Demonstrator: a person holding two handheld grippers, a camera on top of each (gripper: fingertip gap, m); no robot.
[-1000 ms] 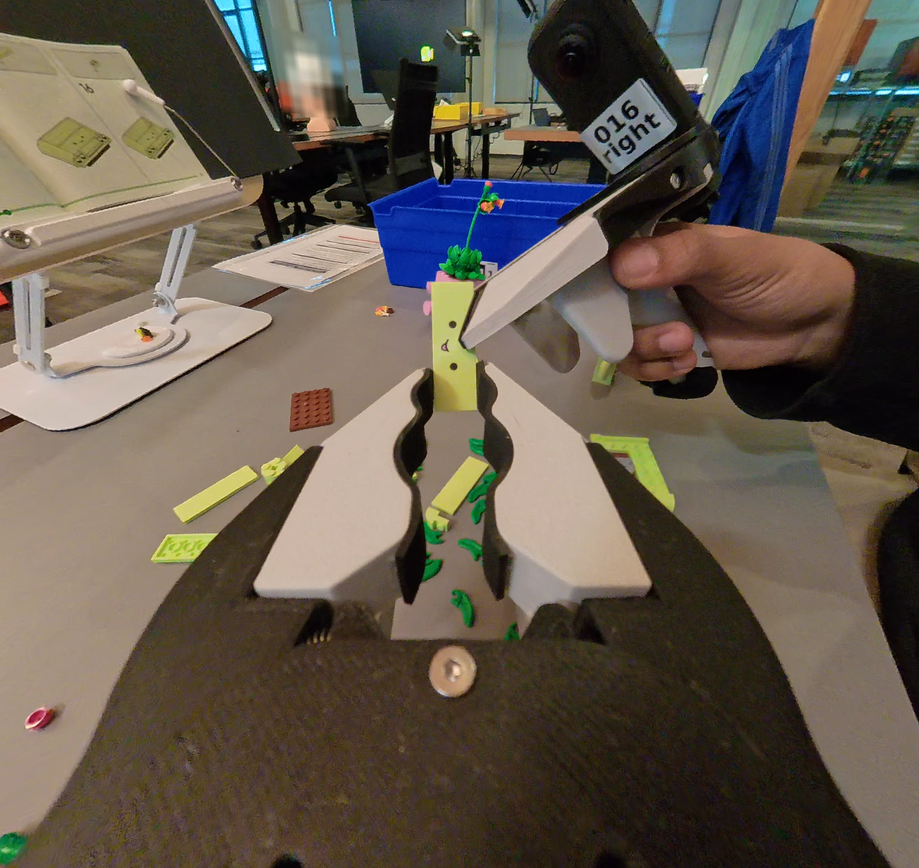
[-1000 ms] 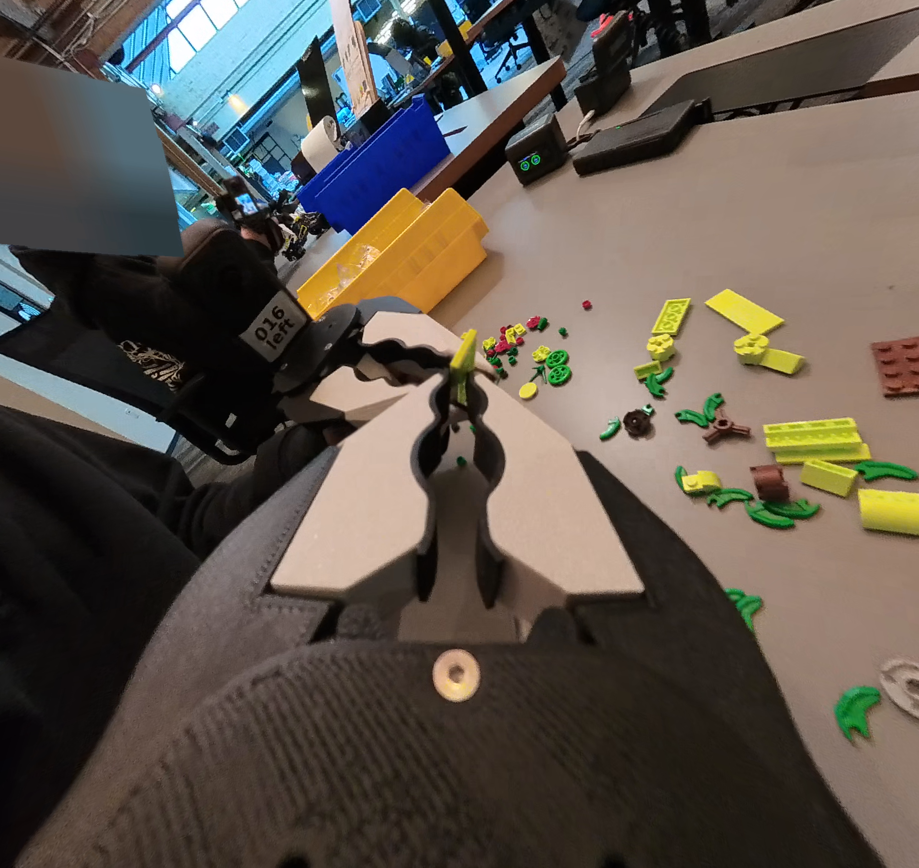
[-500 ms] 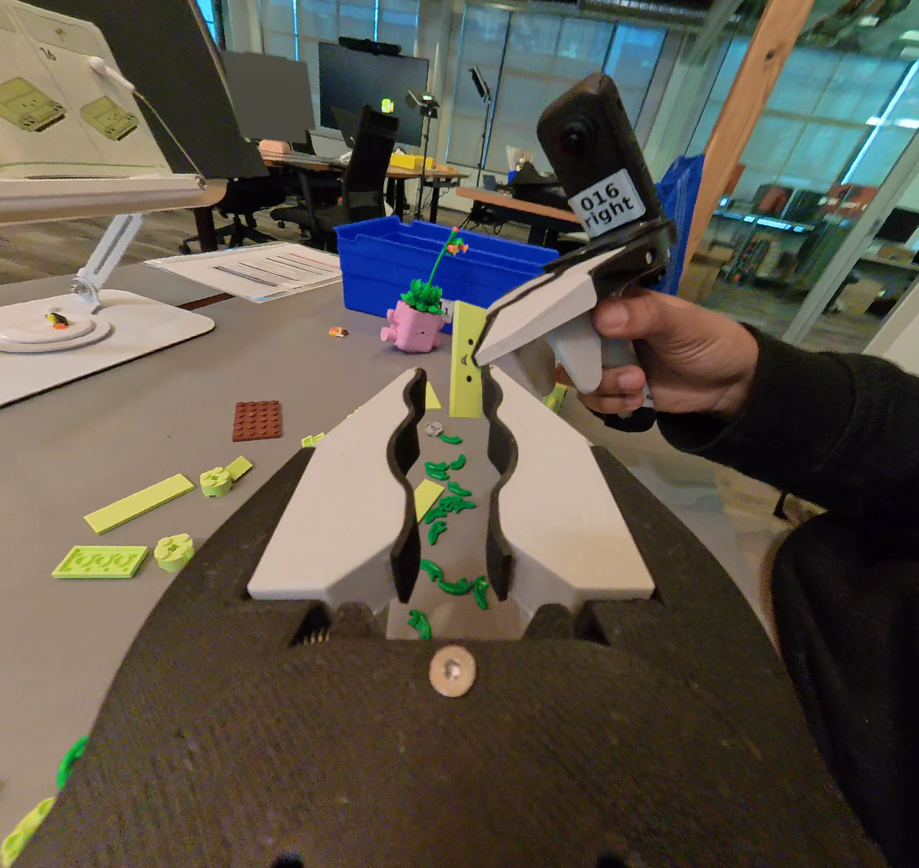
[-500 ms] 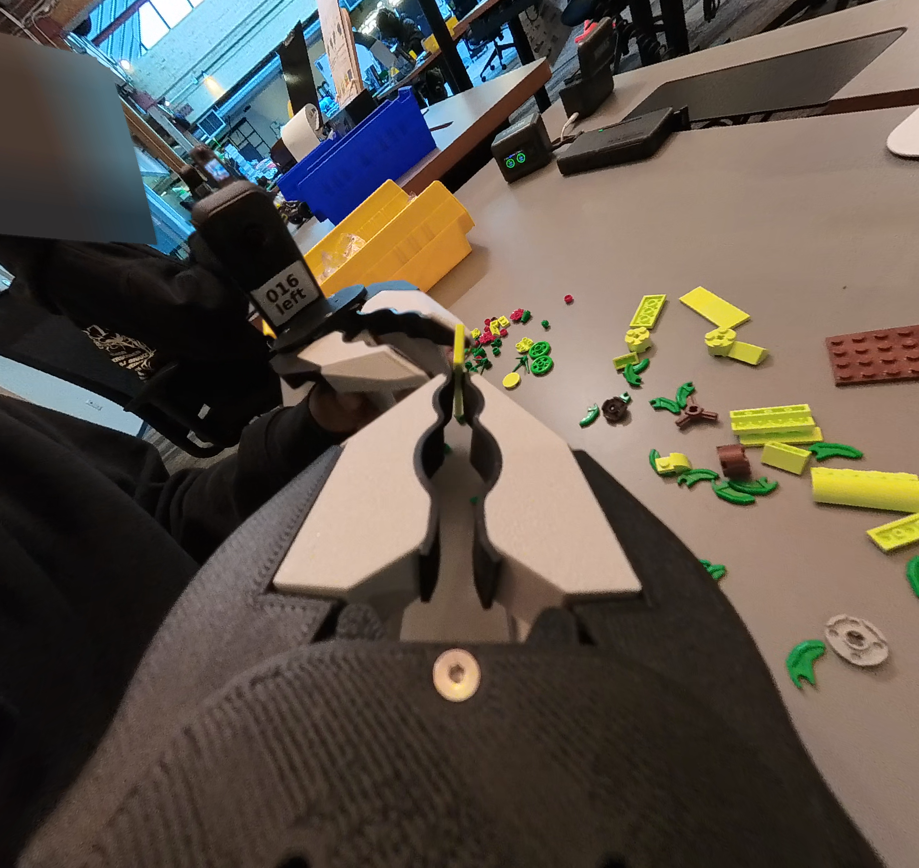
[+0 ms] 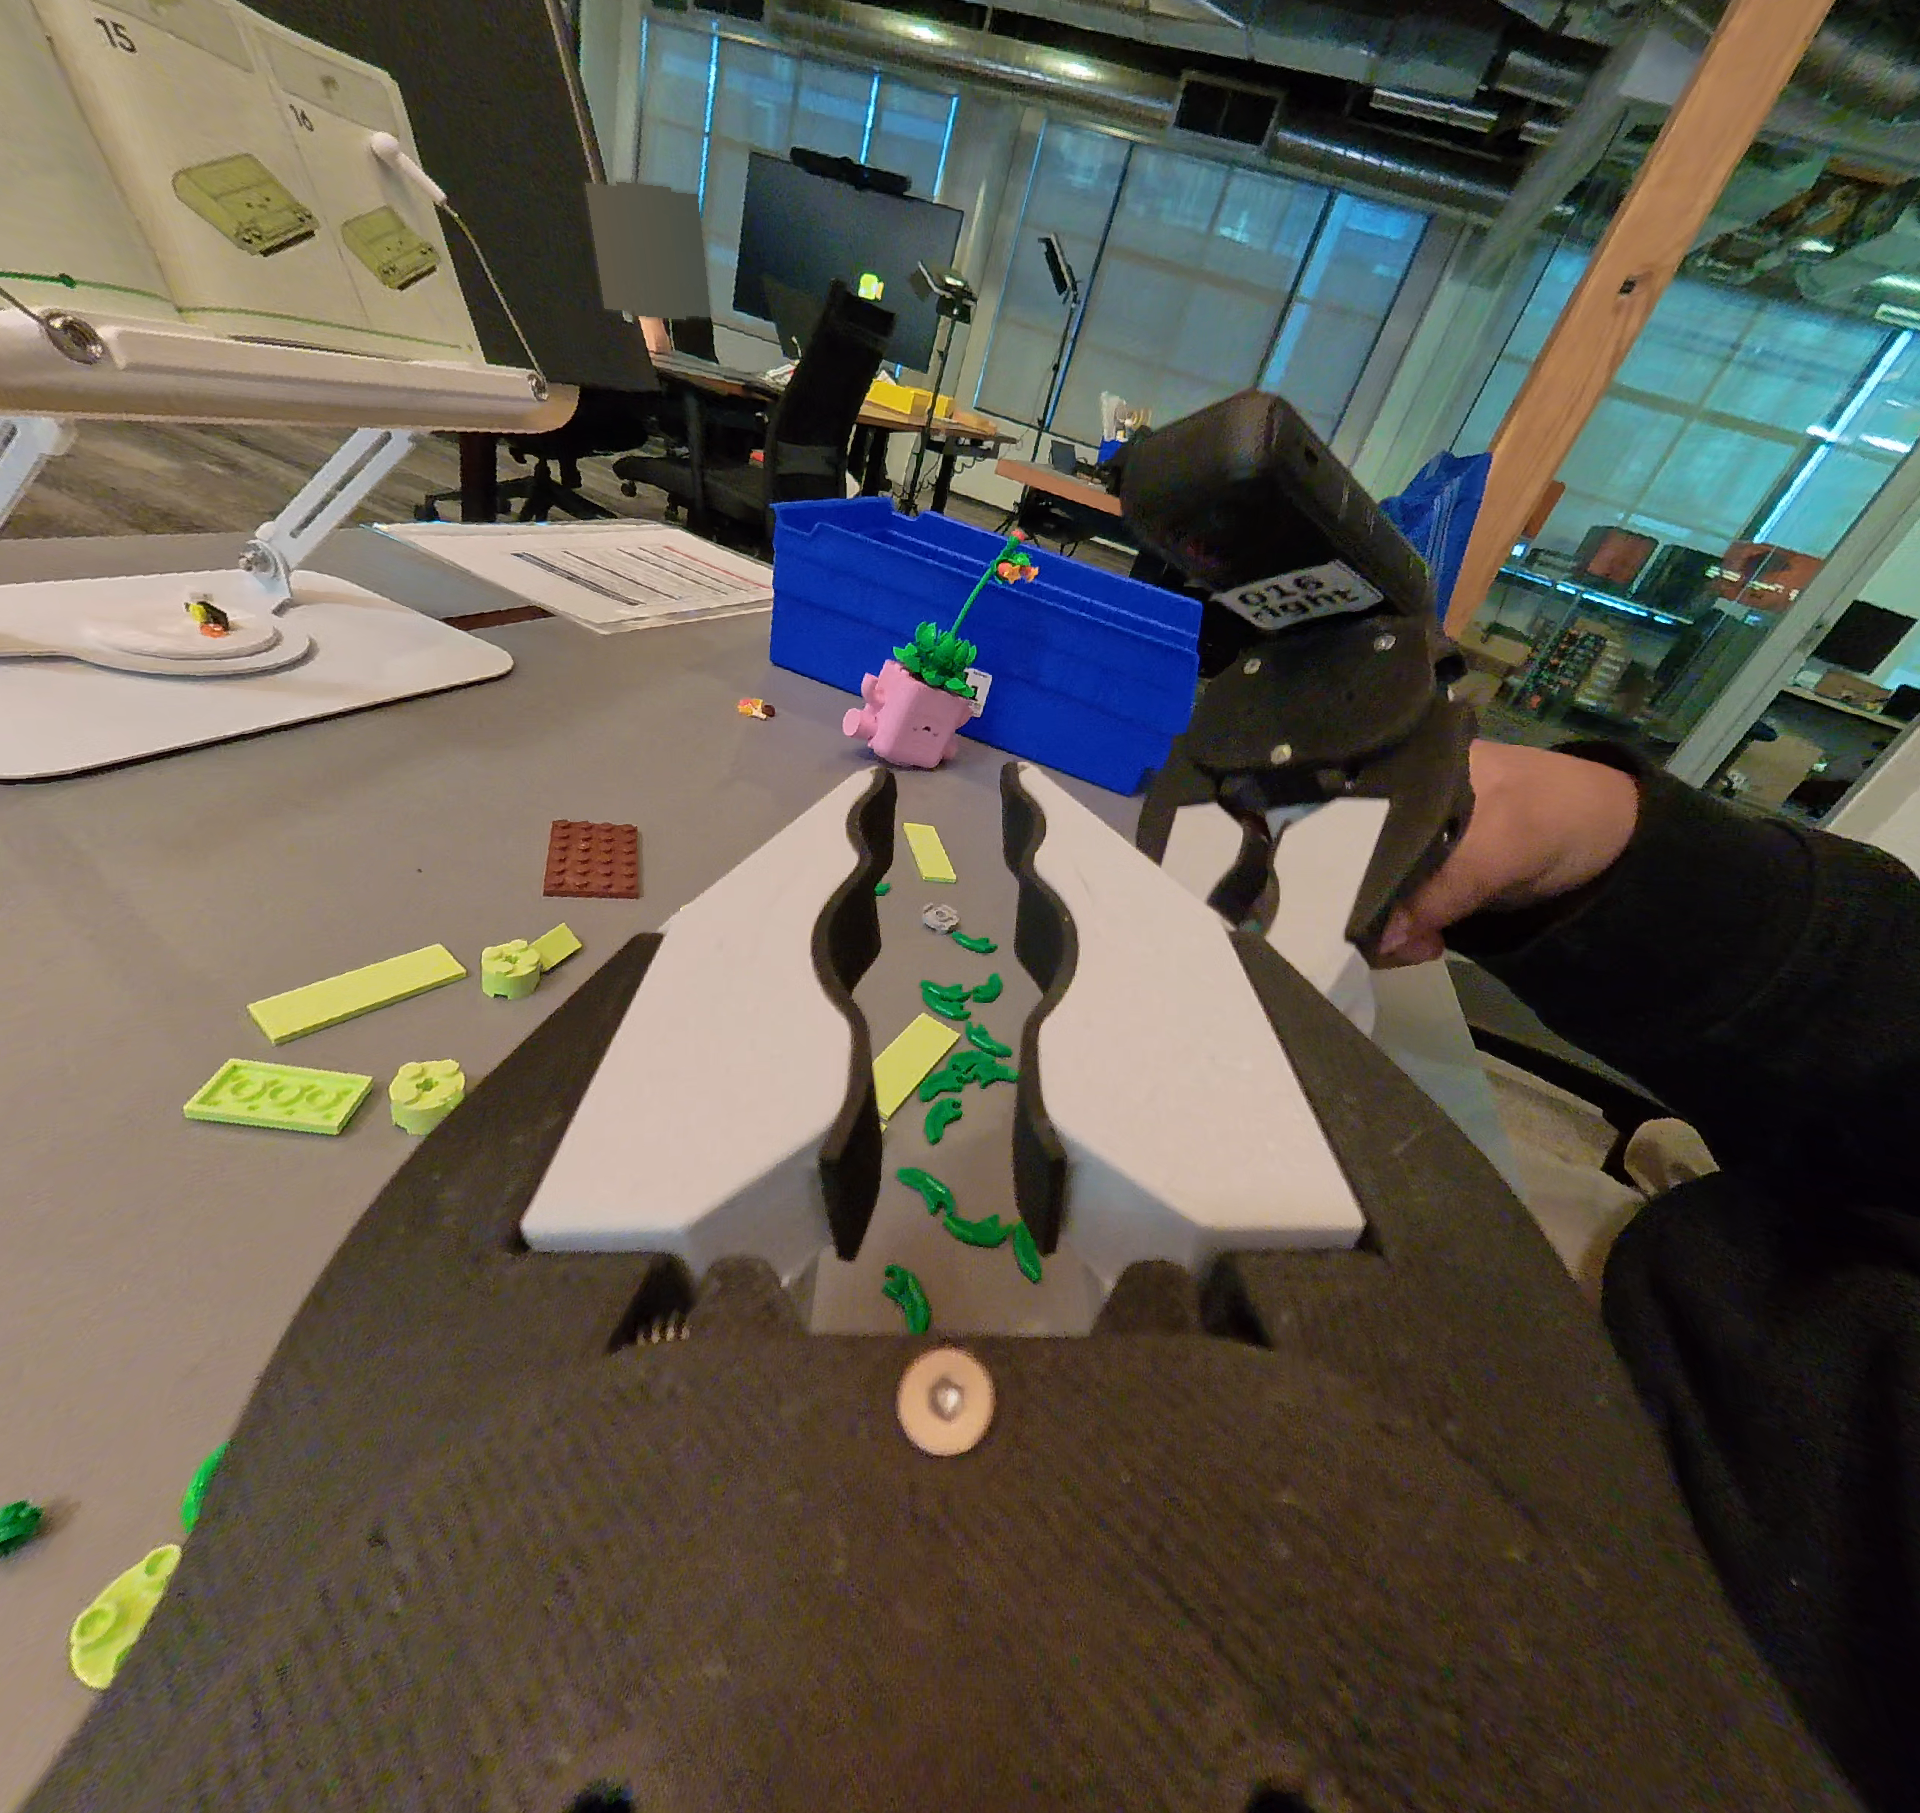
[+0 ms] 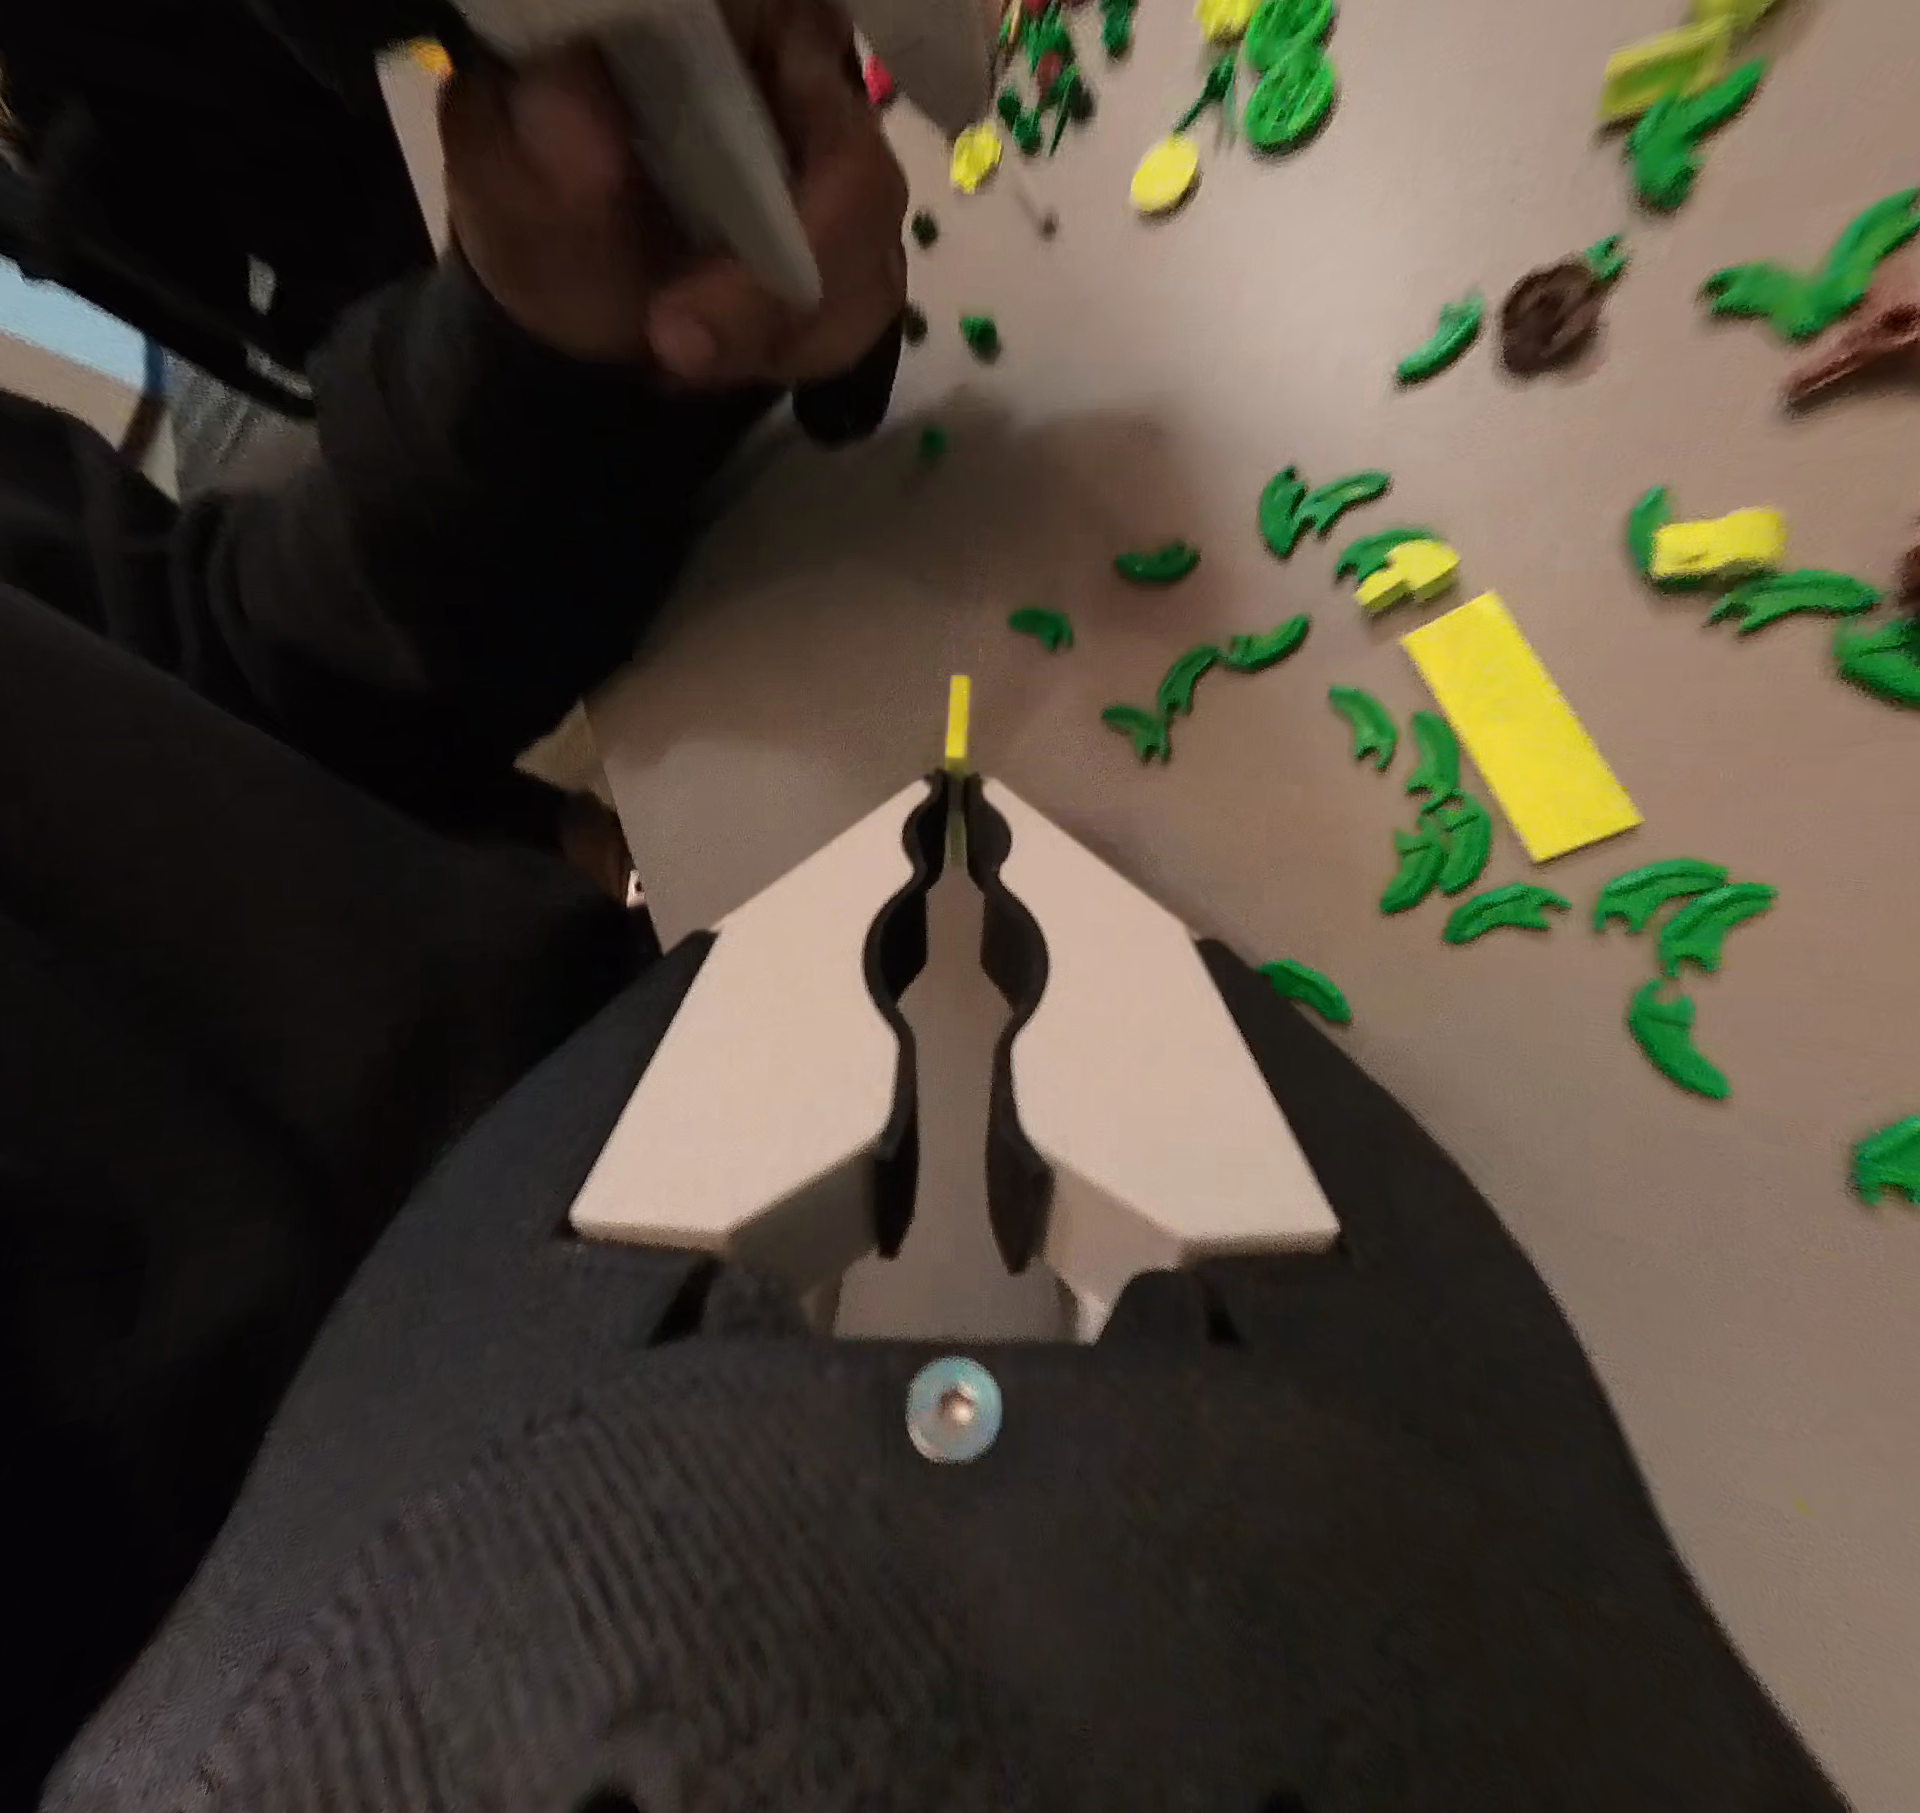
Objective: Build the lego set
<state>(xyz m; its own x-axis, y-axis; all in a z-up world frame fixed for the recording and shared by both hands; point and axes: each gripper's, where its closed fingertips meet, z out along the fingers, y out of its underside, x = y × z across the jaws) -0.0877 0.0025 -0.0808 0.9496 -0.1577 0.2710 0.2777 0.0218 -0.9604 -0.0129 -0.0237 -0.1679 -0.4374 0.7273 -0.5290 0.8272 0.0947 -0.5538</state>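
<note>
The left hand-held gripper (image 5: 945, 797) is wide open with nothing in it, held over green leaf pieces (image 5: 961, 1036) on the gray tabletop (image 5: 312, 859). The right hand-held gripper (image 6: 954, 782) is squeezed tight on a thin lime piece (image 6: 957, 730), probably a flat tile, though the picture is blurry. It sticks out past the tips, above the tabletop.

1. Left gripper (image 5: 943, 797): matt grey plastic fingers (image 5: 727, 1036), ribbed black body.
2. Table (image 5: 260, 870): smooth matt grey.
3. Blue bin (image 5: 1039, 662): glossy plastic.
4. Post (image 5: 1662, 194): bare wood.
</note>
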